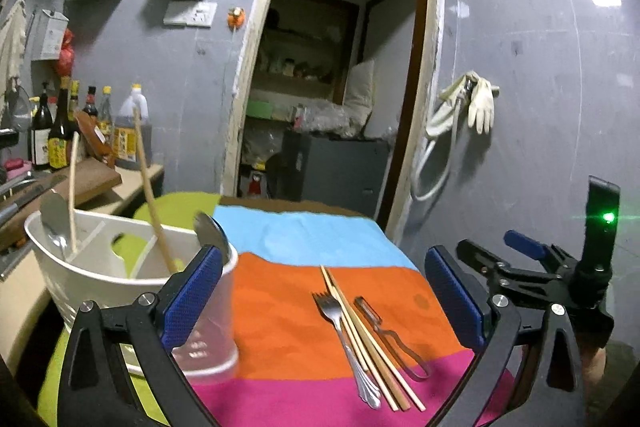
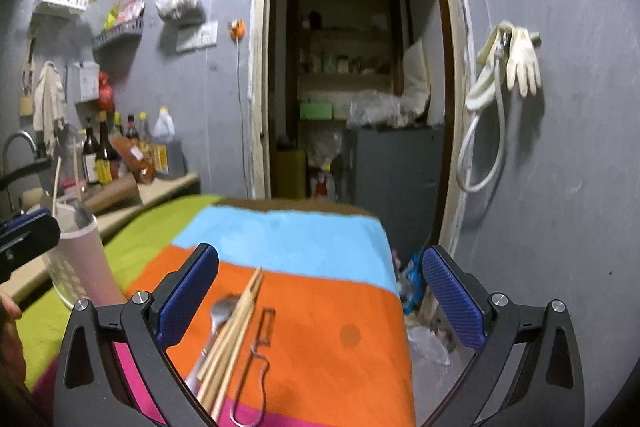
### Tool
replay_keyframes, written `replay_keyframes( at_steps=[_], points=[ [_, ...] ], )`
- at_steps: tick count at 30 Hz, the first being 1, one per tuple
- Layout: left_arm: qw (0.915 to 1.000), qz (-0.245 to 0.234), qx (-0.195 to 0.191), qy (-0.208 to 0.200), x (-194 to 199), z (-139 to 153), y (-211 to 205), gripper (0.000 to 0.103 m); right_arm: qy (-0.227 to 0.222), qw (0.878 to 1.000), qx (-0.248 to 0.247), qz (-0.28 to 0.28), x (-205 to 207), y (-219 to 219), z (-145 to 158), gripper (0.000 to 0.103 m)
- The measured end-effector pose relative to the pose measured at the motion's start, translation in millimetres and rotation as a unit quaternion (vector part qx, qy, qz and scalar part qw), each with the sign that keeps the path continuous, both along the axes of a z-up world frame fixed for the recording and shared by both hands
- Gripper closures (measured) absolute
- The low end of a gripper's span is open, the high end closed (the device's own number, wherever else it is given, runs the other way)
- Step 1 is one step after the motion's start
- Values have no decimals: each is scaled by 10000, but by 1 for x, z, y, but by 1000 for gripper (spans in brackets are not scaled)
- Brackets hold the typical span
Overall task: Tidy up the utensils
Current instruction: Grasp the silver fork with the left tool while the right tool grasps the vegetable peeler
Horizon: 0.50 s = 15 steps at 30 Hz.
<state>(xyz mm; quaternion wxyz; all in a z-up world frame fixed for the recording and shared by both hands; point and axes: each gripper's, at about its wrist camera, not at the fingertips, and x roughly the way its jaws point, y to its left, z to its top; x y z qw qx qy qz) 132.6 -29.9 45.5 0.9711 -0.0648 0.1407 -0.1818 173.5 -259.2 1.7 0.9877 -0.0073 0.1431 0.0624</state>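
Observation:
On the striped cloth lie a steel fork [image 1: 347, 339], several wooden chopsticks [image 1: 368, 339] and a metal peeler [image 1: 390, 337], side by side. The right wrist view shows them too: fork [image 2: 218, 323], chopsticks [image 2: 236, 331], peeler [image 2: 258, 355]. A white divided utensil holder [image 1: 92, 279] stands at the left with spoons and chopsticks upright in it. A clear plastic cup [image 1: 212, 331] stands against it. My left gripper [image 1: 324, 295] is open above the cloth, nothing between its fingers. My right gripper [image 2: 320, 291] is open too, over the utensils; it also shows as the right gripper [image 1: 516, 255] at the right edge.
The table [image 2: 312, 205] ends at the far side before an open doorway [image 1: 340, 87]. A counter with several bottles [image 1: 72, 131] and a cutting board sits at the left. Gloves and a hose [image 1: 468, 107] hang on the grey wall at right. Litter lies on the floor beside the table.

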Motion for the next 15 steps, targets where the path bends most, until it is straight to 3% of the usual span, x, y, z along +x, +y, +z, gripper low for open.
replay_keyframes(
  at_steps=[4, 8, 15],
  points=[
    [9995, -111, 194, 241, 5, -9, -12, 4, 432, 9988, 134, 197, 12, -7, -13, 1],
    [9974, -261, 403, 530, 14, -18, -22, 6, 871, 9949, 274, 428, 25, -10, -22, 19],
    [9898, -516, 730, 1113, 37, -35, -39, 40, 1670, 9813, 473, 836, 48, -10, -43, 38]
  ],
)
